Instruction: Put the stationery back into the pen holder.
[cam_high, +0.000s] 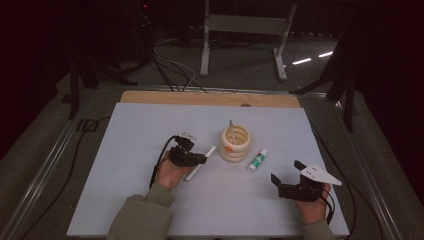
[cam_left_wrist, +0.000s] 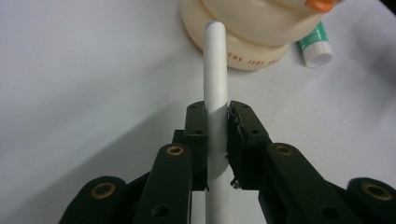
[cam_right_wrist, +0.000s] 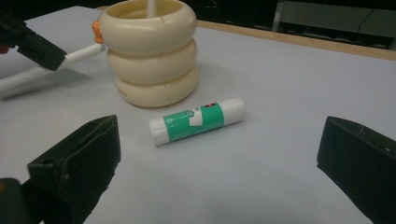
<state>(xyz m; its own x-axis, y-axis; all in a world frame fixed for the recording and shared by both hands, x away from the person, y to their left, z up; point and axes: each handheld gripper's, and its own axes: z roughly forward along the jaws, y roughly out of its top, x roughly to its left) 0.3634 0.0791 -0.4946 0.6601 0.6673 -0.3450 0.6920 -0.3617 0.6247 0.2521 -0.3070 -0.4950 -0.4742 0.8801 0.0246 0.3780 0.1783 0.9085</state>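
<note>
Left of the cream ringed plastic pot (cam_high: 235, 143), the left gripper (cam_left_wrist: 216, 122) clamps a slim white pen (cam_left_wrist: 215, 79), apparently touching the table; the right gripper (cam_high: 289, 178) gapes near the green-and-white glue stick (cam_right_wrist: 197, 121).

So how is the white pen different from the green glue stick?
The white pen is long, thin and plain; the glue stick is short, thick, with a green label. The pen is clamped in the left gripper; the glue stick lies free on the table, before the open right gripper. Both are tube-shaped.
</note>
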